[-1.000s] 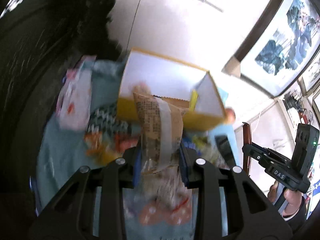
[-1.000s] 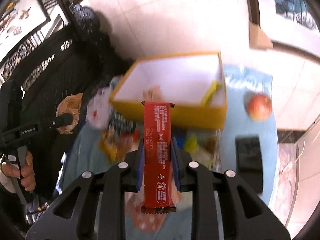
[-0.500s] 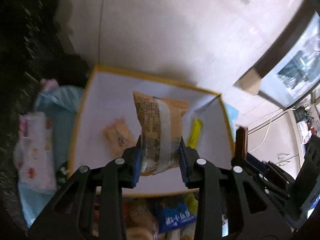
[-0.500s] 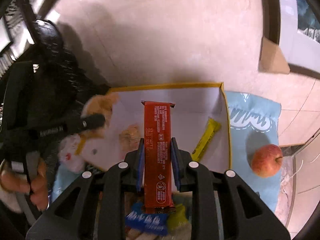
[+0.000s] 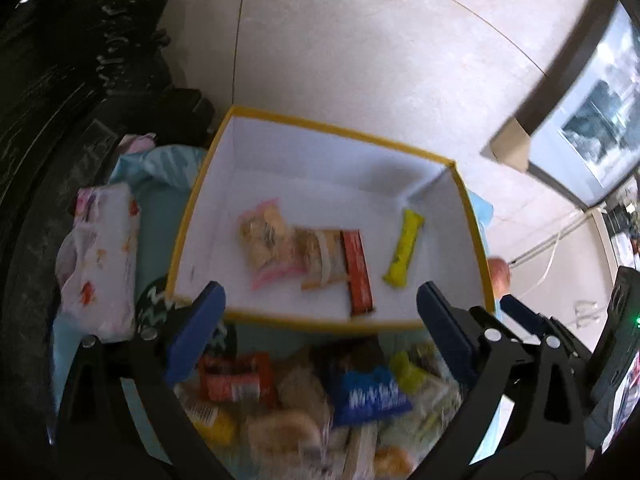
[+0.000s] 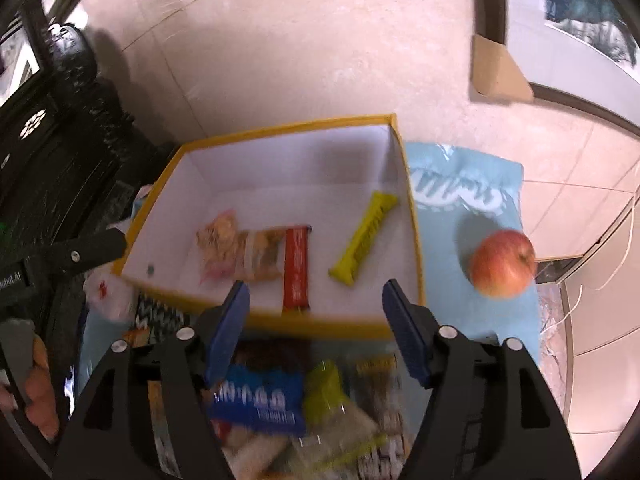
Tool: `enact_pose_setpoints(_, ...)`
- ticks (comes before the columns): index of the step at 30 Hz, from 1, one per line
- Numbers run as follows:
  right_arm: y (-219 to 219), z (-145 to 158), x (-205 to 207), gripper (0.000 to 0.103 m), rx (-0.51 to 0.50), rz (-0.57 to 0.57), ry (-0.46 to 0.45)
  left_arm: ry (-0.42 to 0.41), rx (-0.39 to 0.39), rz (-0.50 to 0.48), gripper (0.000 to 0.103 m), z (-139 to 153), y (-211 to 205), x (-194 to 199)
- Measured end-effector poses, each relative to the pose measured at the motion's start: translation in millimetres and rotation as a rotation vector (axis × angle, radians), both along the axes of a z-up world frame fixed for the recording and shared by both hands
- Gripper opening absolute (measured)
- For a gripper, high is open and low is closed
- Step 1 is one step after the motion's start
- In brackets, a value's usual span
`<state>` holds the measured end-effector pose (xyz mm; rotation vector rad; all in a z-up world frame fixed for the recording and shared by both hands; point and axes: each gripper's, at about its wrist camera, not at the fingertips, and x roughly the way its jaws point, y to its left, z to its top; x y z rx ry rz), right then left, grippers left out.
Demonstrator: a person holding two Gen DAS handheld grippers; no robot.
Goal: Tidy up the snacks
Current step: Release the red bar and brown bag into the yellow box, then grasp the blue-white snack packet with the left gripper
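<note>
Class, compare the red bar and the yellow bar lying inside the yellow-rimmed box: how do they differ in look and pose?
The red bar is red-orange with a flat, broad wrapper; the yellow bar is bright yellow and narrower. In the right wrist view the red bar points straight toward the box's near wall, while the yellow bar lies slanted. The red bar lies against other snack packets; the yellow bar lies alone. Both lie flat on the white floor of the box.

A red apple [image 6: 503,264] sits on a light-blue cloth [image 6: 472,196], near a cardboard piece [image 6: 496,70].

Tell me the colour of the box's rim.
Yellow; the box is white inside. The right wrist view shows it best.
</note>
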<state>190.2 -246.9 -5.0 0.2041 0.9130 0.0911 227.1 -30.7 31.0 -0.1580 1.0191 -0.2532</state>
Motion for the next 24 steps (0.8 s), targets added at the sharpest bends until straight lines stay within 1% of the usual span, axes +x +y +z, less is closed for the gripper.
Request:
enact_pose_setpoints(1,-1,1,-10,0.072,-0.011,-0.006,-0.001,-0.009,0.009,-0.006,0.098,1,3,-14)
enact_pose_setpoints(3,-4,-1,-34,0.083,-0.029,-0.009,-0.003,-0.024,0.022,-0.010,0.098,1,11,-34)
enact_pose_setpoints(4,-6,-2,-49,0.086,-0.039,-0.010,-0.011,-0.028,0.032,-0.013,0.098,0,13,-46)
enact_pose_setpoints(5,-6,-2,-57,0.093,-0.047,-0.011,-0.016,-0.028,0.038,-0.017,0.098,-3,18,-61)
enact_pose_setpoints(6,-8,-4,-73,0.095,-0.059,-0.012,-0.026,-0.018,0.040,-0.017,0.098,-7,23,-74)
enact_pose_setpoints(8,-8,-10,-94,0.096,-0.079,0.005,-0.024,0.001,0.041,-0.025,0.098,-16,31,-93)
enact_pose_setpoints(11,-6,-23,-125,0.097,-0.059,0.036,0.005,0.047,0.063,-0.023,0.098,-37,46,-125)
enact_pose_setpoints(13,-4,-34,-141,0.097,-0.041,0.041,0.033,0.079,0.062,-0.027,0.098,-51,55,-139)
enact_pose_setpoints(16,5,-55,-159,0.097,-0.028,0.053,0.093,0.138,0.083,-0.022,0.098,-74,65,-159)
enact_pose_setpoints(20,19,-72,-177,0.097,-0.016,0.071,0.145,0.193,0.118,-0.021,0.098,-100,78,-184)
enact_pose_setpoints(24,26,-83,-189,0.097,0.006,0.088,0.188,0.210,0.173,-0.041,0.098,-122,84,-200)
